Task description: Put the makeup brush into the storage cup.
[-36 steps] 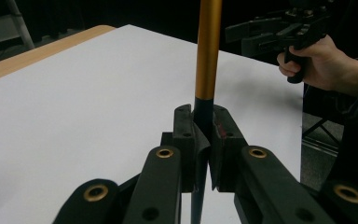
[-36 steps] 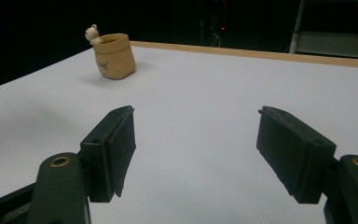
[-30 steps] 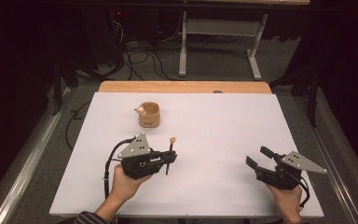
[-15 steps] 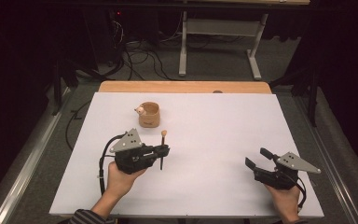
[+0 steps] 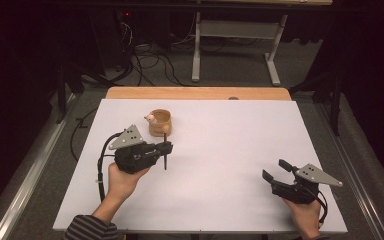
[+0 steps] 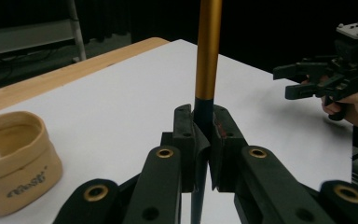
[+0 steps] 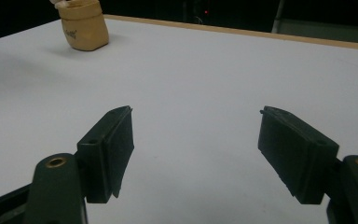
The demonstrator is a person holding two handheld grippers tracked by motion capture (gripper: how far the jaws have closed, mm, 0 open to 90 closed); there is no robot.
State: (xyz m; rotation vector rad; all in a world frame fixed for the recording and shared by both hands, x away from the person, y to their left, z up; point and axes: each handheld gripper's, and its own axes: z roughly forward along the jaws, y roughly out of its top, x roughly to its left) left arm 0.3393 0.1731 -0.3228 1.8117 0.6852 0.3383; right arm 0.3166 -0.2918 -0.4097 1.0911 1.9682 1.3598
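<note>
My left gripper (image 5: 167, 148) (image 6: 203, 114) is shut on a thin upright stick (image 5: 165, 160) (image 6: 208, 51), gold above the jaws and dark below them. It hovers just in front of a small tan cup (image 5: 160, 123) (image 6: 11, 156) with a pale little object (image 5: 150, 118) at its rim. My right gripper (image 5: 275, 170) (image 7: 196, 116) stands open with nothing between its pads, low over the white table (image 5: 230, 145) at the front right. It also appears in the left gripper view as the far gripper (image 6: 307, 79). The cup (image 7: 84, 30) is far off in the right gripper view.
A wooden strip (image 5: 195, 93) runs along the table's far edge. Behind it stand a desk frame (image 5: 230, 55) and cables (image 5: 145, 60) on the dark floor. A metal rail (image 5: 30, 170) runs along the left side.
My left gripper has carried the stick away from the person and to the left, up to the cup. The right gripper has stayed where it was.
</note>
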